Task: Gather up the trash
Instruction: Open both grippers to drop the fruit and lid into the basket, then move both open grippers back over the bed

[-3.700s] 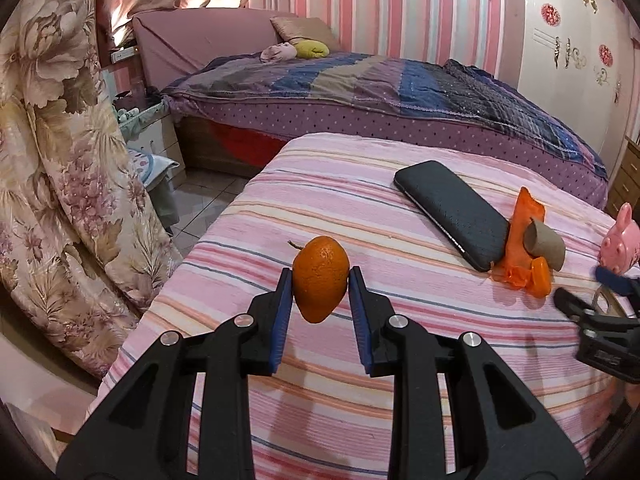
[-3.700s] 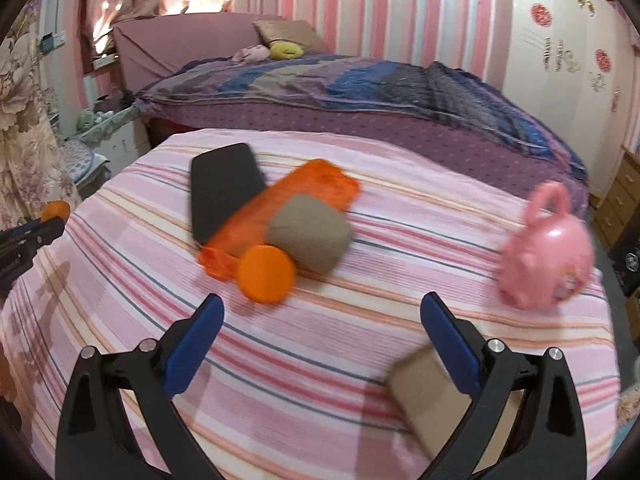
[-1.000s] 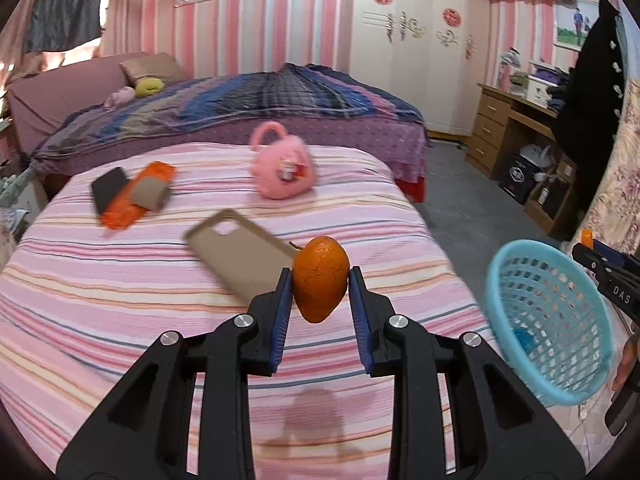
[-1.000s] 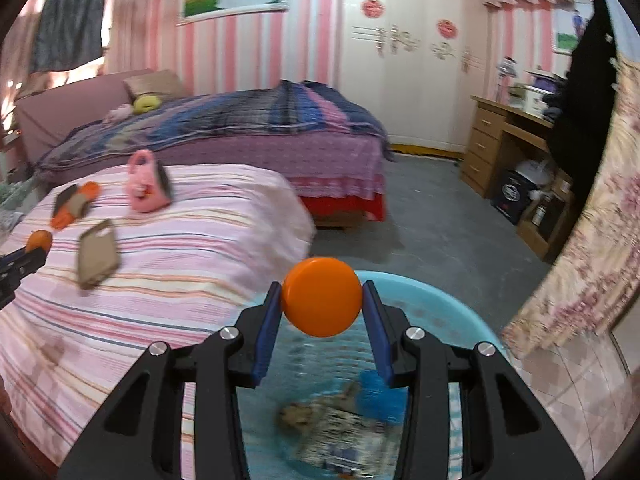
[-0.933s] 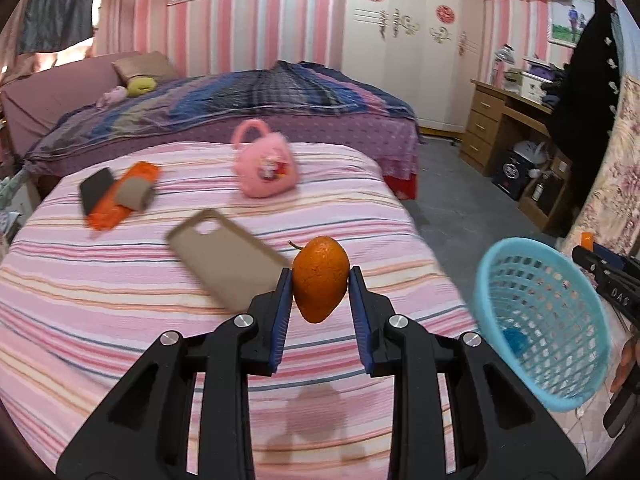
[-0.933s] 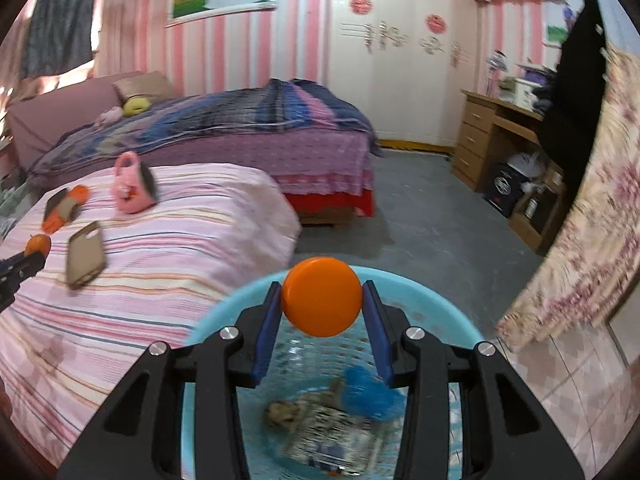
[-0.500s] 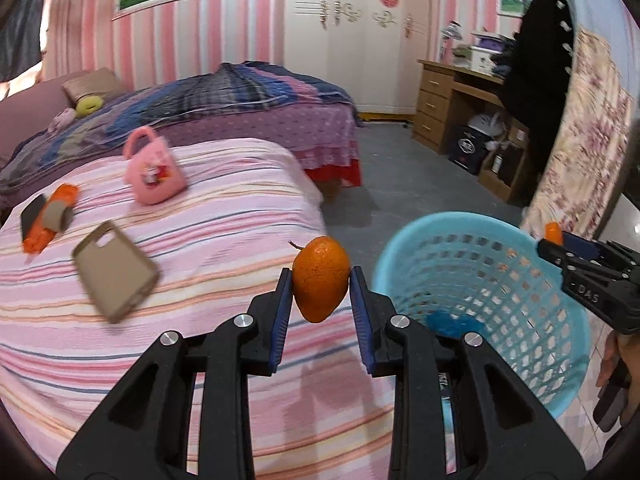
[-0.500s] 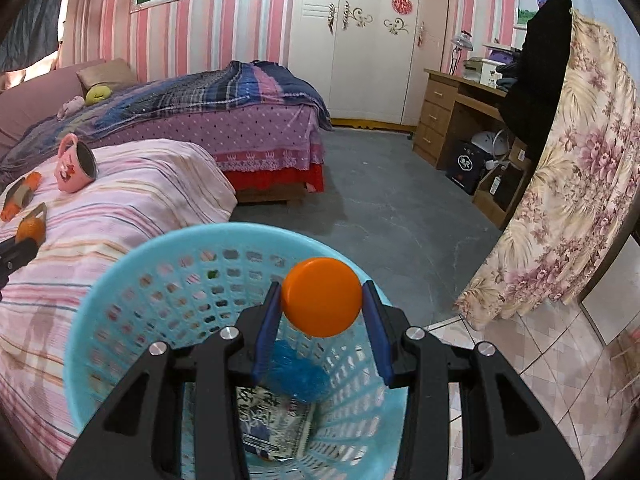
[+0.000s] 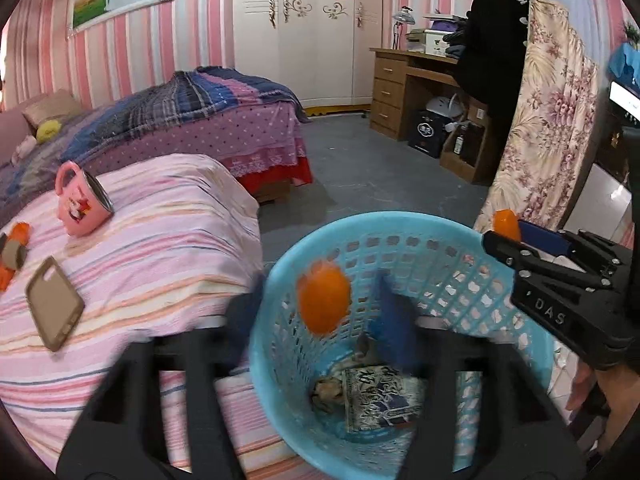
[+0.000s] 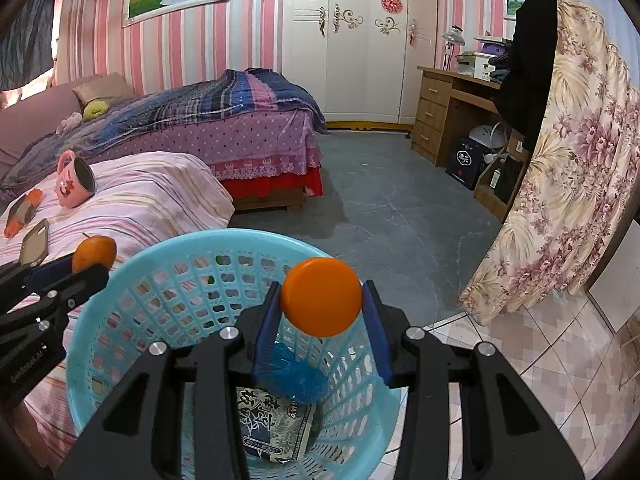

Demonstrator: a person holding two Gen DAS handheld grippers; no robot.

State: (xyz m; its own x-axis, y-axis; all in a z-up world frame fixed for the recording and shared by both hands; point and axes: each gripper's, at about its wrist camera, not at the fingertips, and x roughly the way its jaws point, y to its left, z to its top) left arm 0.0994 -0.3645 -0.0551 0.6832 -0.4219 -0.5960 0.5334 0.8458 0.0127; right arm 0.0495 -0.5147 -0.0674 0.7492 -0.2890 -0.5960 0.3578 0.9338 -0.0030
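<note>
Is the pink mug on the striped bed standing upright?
No, the pink mug lies tilted on its side on the striped bed, its dark open mouth facing right in the right wrist view.

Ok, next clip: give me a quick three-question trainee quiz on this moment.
1. True or false: the right gripper has its fingers closed on an orange disc.
2. What lies at the bottom of the blue basket? A) a printed wrapper B) a phone case C) a mug
3. Where is the pink mug, and how does it lie?

Key: 1 true; 2 A; 3 on the striped bed, on its side.
</note>
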